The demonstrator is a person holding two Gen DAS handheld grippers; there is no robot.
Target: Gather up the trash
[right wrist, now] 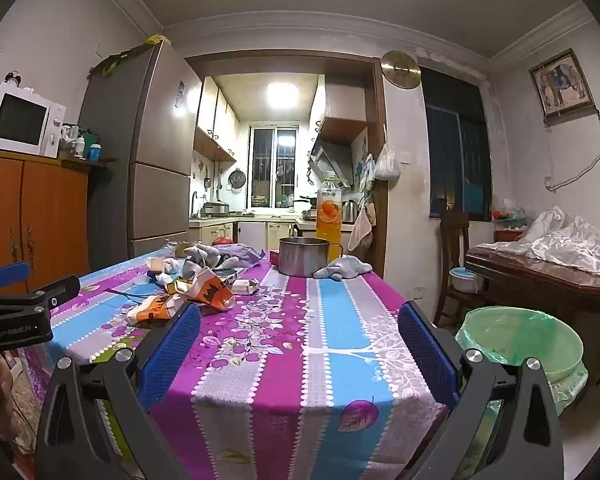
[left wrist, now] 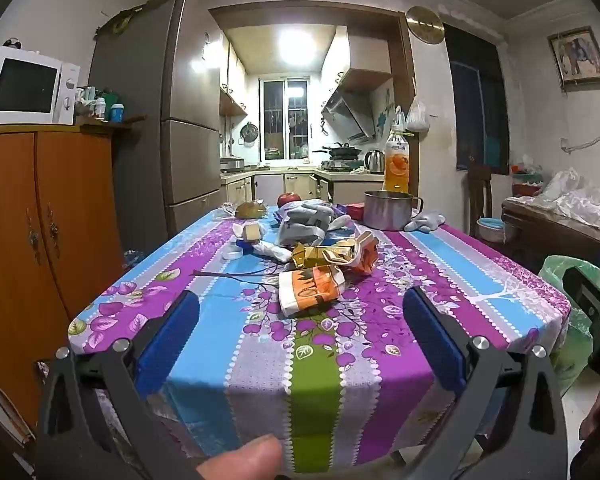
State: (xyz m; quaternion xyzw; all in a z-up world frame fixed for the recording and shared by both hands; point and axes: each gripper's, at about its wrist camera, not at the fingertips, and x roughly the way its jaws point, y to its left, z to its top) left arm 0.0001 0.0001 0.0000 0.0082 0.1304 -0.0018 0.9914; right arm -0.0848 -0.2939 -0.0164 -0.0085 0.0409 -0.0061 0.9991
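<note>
Purple, blue and grey stripes of a floral tablecloth (left wrist: 420, 264) fill the middle of both views. In the left wrist view, the left gripper (left wrist: 300, 308) sits at the bottom of the frame with its blue pads spread wide apart and nothing between them. Just above it, at frame centre, lies an orange-and-white wrapper (left wrist: 310, 290), and behind that a heap of crumpled gold and orange packaging (left wrist: 334, 254) and a grey plastic bag (left wrist: 304, 222). A steel pot (left wrist: 388, 210) and an orange drink bottle (left wrist: 396, 160) stand toward the upper right of centre.

In the right wrist view, the right gripper (right wrist: 300, 316) is likewise open and holds nothing; the wrappers lie at centre left, above its left pad. A green-lined trash bin (right wrist: 520, 344) stands at lower right, beside the table edge.
</note>
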